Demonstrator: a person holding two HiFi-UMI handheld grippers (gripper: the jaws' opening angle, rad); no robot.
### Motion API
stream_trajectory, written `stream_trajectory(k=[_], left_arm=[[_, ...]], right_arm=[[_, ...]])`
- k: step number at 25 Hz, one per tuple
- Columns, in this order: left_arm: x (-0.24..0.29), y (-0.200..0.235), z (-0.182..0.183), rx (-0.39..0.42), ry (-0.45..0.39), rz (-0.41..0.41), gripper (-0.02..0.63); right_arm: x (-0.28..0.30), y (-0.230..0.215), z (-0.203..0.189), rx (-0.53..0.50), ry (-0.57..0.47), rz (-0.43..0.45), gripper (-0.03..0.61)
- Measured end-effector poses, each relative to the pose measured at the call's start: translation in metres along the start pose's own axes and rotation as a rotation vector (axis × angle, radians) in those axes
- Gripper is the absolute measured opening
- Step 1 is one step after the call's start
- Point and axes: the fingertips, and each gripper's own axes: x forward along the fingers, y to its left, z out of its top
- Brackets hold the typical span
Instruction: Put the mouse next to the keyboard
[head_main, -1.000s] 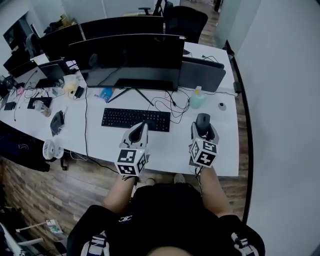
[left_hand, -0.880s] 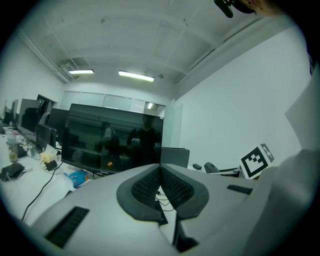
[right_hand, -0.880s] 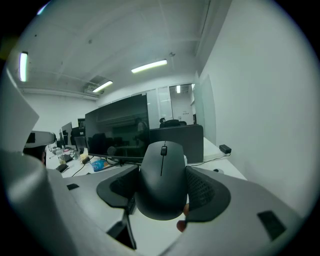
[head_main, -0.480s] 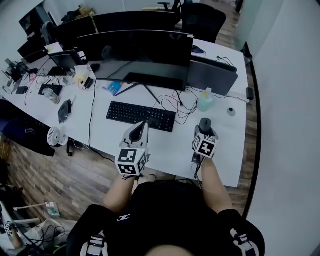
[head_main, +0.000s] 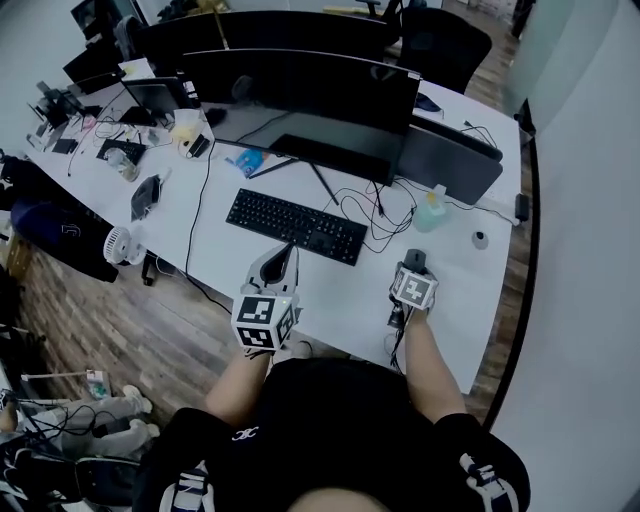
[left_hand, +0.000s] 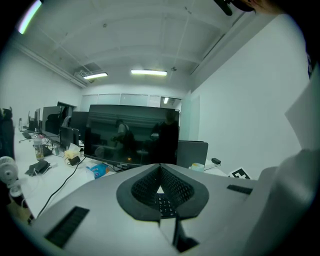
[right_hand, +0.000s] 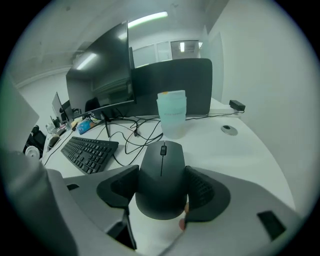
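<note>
The right gripper (right_hand: 160, 174) squeezes the mouse (right_hand: 161, 200), well right of the keyboard (right_hand: 91, 149), so it should travel left, level, clear of the cables (right_hand: 134, 142); the left gripper (left_hand: 160, 172) hovers closed, empty.

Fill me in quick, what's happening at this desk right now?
A person stands at a white desk with a gripper in each hand. The right gripper has its jaws closed on both sides of the black mouse, which looks to be resting on the desk, to the right of the keyboard with a clear gap between them. The left gripper is shut and empty, held near the keyboard's front edge. The mouse is not yet beside the keyboard.
</note>
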Motion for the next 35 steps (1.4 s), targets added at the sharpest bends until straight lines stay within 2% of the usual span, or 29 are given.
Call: stream_trajectory(k=[6,8,10,12,13,15,16,18,19,21,22,24,27,31,32,35], left_arm=[[-0.005,0.011,-0.002,-0.013,0.005,0.035,0.017],[-0.008,0.014,-0.004,-0.017,0.006,0.044,0.017],[-0.012,0.016,-0.007,-0.022,0.009,0.051,0.017],[-0.014,0.019,-0.009,-0.027,0.011,0.056,0.017],[-0.015,0.020,-0.009,-0.029,0.011,0.058,0.017],[-0.017,0.021,-0.009,-0.031,0.008,0.058,0.017],[-0.017,0.022,-0.009,-0.031,0.005,0.058,0.017],[-0.019,0.023,-0.008,-0.031,0.000,0.056,0.017],[-0.020,0.023,-0.008,-0.032,-0.001,0.054,0.017],[-0.021,0.022,-0.008,-0.032,-0.002,0.048,0.017],[-0.022,0.021,-0.008,-0.032,-0.003,0.043,0.017],[-0.024,0.020,-0.007,-0.032,-0.006,0.033,0.017],[-0.024,0.017,-0.004,-0.030,-0.015,0.015,0.017],[-0.025,0.012,0.002,-0.029,-0.031,-0.013,0.017],[-0.025,0.011,0.004,-0.028,-0.036,-0.019,0.017],[-0.027,0.010,0.008,-0.027,-0.049,-0.033,0.017]], right_arm=[[0.015,0.004,-0.015,0.050,0.102,-0.020,0.308],[0.019,-0.005,-0.015,0.027,0.101,-0.063,0.308],[0.024,0.002,-0.019,0.037,0.109,-0.028,0.308],[0.024,-0.007,-0.019,0.004,0.111,-0.076,0.308],[0.026,-0.004,-0.019,0.004,0.113,-0.064,0.309],[0.035,0.022,-0.019,0.037,0.111,0.058,0.310],[0.037,0.022,-0.018,0.024,0.111,0.060,0.310],[0.030,0.003,-0.015,-0.033,0.115,-0.048,0.310],[0.026,0.007,-0.014,-0.020,0.114,-0.035,0.310],[0.019,0.035,-0.015,0.068,0.111,0.097,0.313],[0.013,0.035,-0.012,0.079,0.095,0.102,0.313],[-0.003,0.019,0.007,0.030,0.019,0.028,0.310],[-0.035,0.032,0.042,-0.050,-0.157,0.077,0.238],[-0.104,0.051,0.097,-0.146,-0.469,0.097,0.039],[-0.123,0.054,0.109,-0.152,-0.537,0.099,0.012],[-0.178,0.062,0.137,-0.143,-0.697,0.135,0.012]])
